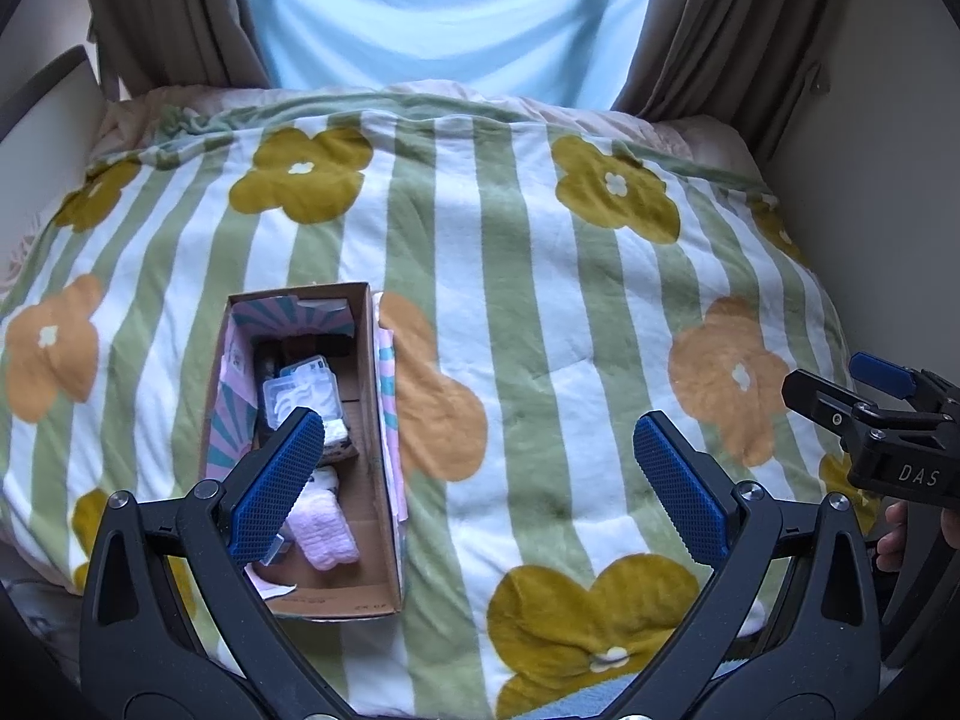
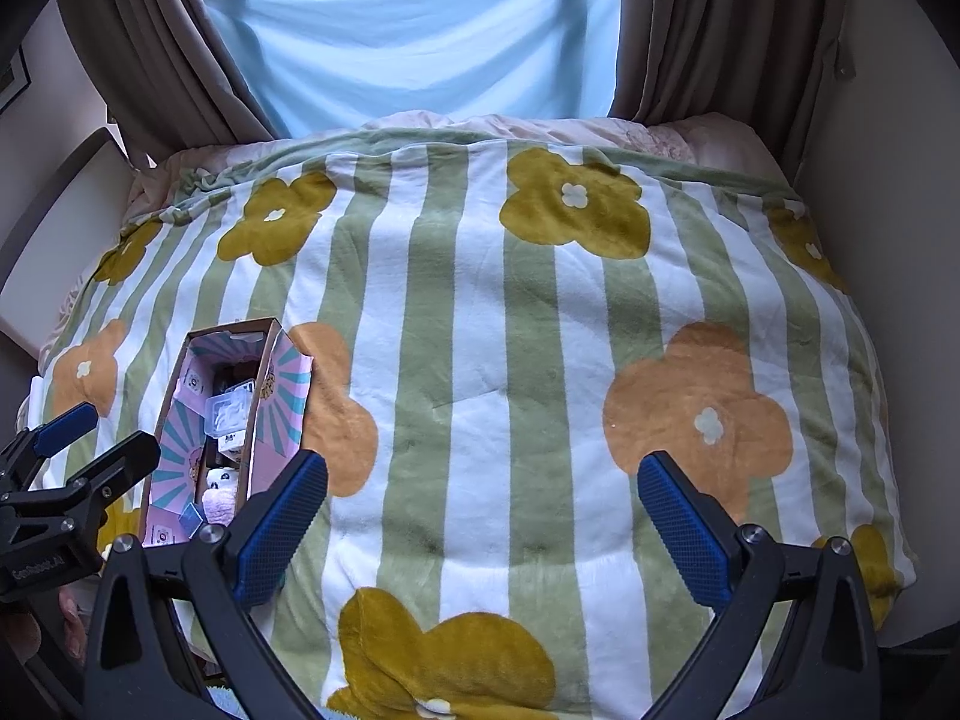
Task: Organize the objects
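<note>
An open cardboard box [image 1: 384, 420] lies on the flowered blanket at the left; it also shows in the right wrist view [image 2: 273, 414]. Inside are clear plastic cases [image 1: 303, 390], a pink fuzzy cloth [image 1: 324, 531] and other small items. My left gripper [image 1: 480, 450] is open and empty, its left finger over the box's near half. My right gripper [image 2: 483, 492] is open and empty above bare blanket, to the right of the box. Each gripper shows at the edge of the other's view: the right gripper [image 1: 840, 384] and the left gripper [image 2: 96, 432].
The striped green and white blanket [image 1: 540, 312] with yellow and orange flowers covers the bed. A light blue sheet [image 1: 438, 12] hangs between brown curtains [image 1: 714, 24] at the far end. Walls close in on both sides.
</note>
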The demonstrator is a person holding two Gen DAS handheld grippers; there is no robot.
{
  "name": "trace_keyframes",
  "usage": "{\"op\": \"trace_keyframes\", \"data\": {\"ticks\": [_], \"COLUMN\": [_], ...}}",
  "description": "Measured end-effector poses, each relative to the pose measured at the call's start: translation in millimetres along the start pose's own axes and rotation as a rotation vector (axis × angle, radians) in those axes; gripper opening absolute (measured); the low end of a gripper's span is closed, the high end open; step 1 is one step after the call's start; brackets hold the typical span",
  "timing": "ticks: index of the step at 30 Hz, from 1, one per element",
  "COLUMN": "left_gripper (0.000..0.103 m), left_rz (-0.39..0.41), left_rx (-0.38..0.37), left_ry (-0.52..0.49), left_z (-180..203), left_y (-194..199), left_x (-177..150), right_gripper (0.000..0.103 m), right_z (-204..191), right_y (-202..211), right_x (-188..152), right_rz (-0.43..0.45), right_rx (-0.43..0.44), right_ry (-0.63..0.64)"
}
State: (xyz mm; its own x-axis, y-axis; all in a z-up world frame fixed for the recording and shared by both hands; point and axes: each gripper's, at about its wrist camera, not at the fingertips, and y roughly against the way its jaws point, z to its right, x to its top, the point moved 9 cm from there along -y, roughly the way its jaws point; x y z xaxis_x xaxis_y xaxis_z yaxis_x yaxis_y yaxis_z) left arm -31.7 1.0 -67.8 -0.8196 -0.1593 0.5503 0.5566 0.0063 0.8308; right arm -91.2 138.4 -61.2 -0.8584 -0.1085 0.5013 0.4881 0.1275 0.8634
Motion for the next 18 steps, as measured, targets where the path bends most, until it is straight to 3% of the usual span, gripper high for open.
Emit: {"op": "trace_keyframes", "data": {"ticks": [10, 15, 18], "left_gripper": [0.103, 0.103, 0.103], "left_rz": [0.005, 0.027, 0.027], "left_rx": [0.016, 0.103, 0.094], "left_ry": [0.019, 0.008, 0.022], "left_z": [1.9, -0.2, -1.3], "left_y": [0.5, 2.6, 0.5], "left_x": [0.5, 3.2, 3.1], "right_gripper": [0.102, 0.102, 0.102], "right_z": [2.0, 8.1, 11.6], "right_y": [0.4, -1.9, -4.4], "right_x": [1.7, -0.1, -1.2], "right_rz": [0.001, -0.01, -0.019], "right_rx": [-0.004, -0.008, -0.015], "right_ry": [0.0, 0.001, -0.006]}}
